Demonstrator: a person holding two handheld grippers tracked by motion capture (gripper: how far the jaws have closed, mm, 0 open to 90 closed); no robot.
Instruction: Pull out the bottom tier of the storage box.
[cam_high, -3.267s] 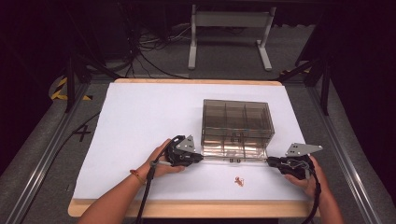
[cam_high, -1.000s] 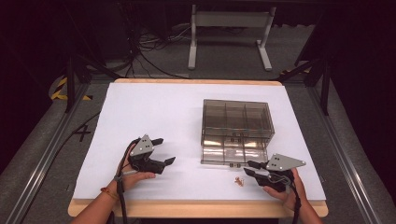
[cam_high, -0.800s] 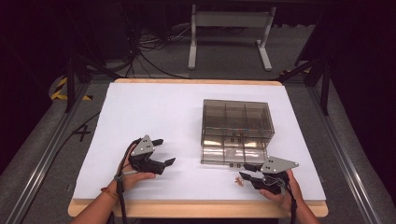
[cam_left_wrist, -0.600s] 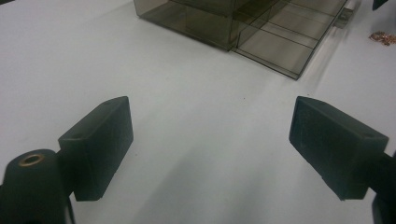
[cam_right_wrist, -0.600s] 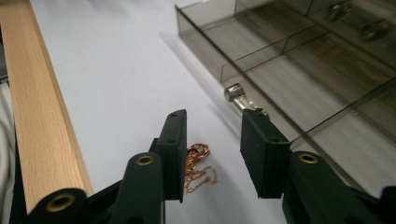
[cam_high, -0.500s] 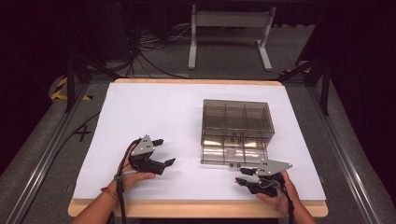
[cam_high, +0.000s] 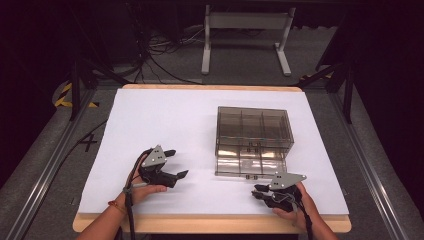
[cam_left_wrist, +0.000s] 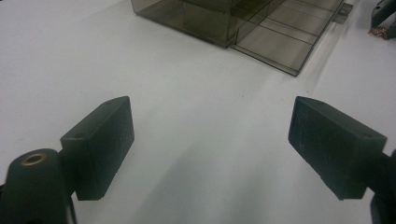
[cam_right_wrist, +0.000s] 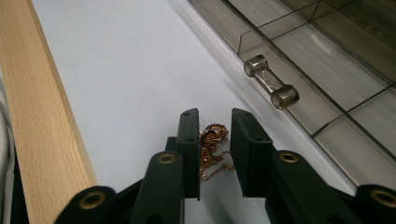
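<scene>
On the white counter (cam_high: 165, 125) sits a smoked box (cam_high: 253, 134), drawer (cam_right_wrist: 327, 79) pulled near. Left tongs (cam_high: 172, 164) gape, empty. Right tongs (cam_right_wrist: 214, 140) straddle a copper chain (cam_right_wrist: 212, 154) near the drawer, narrow gap, not clamped; best close low, gather whole pile.

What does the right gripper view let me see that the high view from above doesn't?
Right gripper view alone: a rose-gold chain with a small ring lying on the white sheet between the nearly closed right tongs, plus the clear bar handle on the drawer front.

High view alone: the left tongs, wide open, both hands, and the whole smoky box.

Shared: the pulled-out drawer, the white sheet and the wooden table edge.
</scene>
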